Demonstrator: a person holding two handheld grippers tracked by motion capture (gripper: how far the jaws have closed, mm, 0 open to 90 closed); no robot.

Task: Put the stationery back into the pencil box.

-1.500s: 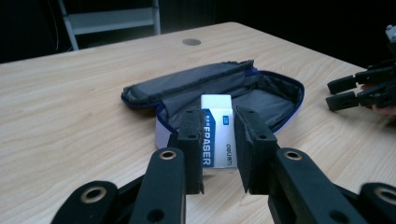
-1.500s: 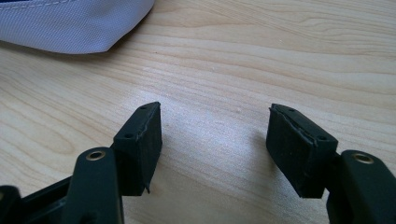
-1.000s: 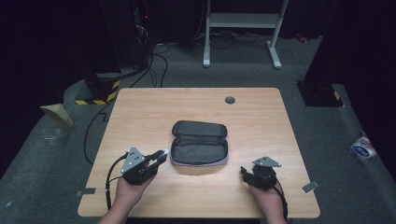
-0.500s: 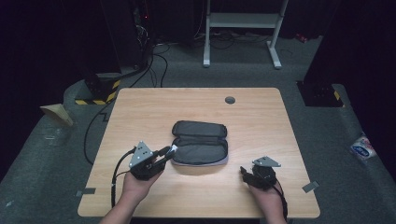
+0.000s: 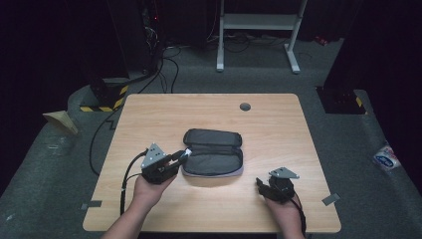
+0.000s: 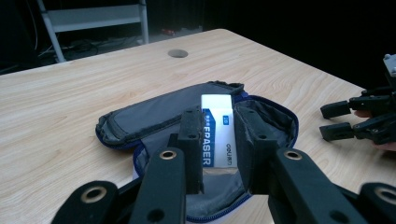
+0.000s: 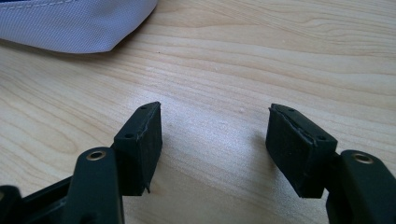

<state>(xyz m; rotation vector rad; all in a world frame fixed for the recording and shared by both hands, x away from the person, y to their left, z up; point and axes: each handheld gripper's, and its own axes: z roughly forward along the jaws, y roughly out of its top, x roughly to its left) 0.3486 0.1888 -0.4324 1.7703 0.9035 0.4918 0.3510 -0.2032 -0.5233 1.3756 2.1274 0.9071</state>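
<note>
The left gripper [image 6: 218, 154] has its fingers [image 6: 192, 144] closed firmly on a white rectangular eraser in a blue-and-white printed sleeve [image 6: 217, 135], the eraser standing lengthwise between them and jutting out past their tips. Directly beneath and ahead of those fingers lies the open dark grey fabric pencil case with blue zip edging [image 6: 154, 116], its lid folded back flat on the pale wooden surface [image 6: 60, 107]. In the high view the left gripper [image 5: 180, 157] hangs at the case's [image 5: 214, 158] near-left rim, the eraser [image 5: 187, 153] just over the edge.

The right gripper [image 7: 215, 135] rests low above bare wood, its fingers [image 7: 142, 140] standing partly apart with nothing between them, the case's pale lining corner [image 7: 79, 23] well beyond their tips.

The likely risk: a release this close to the rim could let the eraser strike the zip edge and tumble out onto the surface. With no hand steadying the soft case, a nudge from the fingers could also slide it.
</note>
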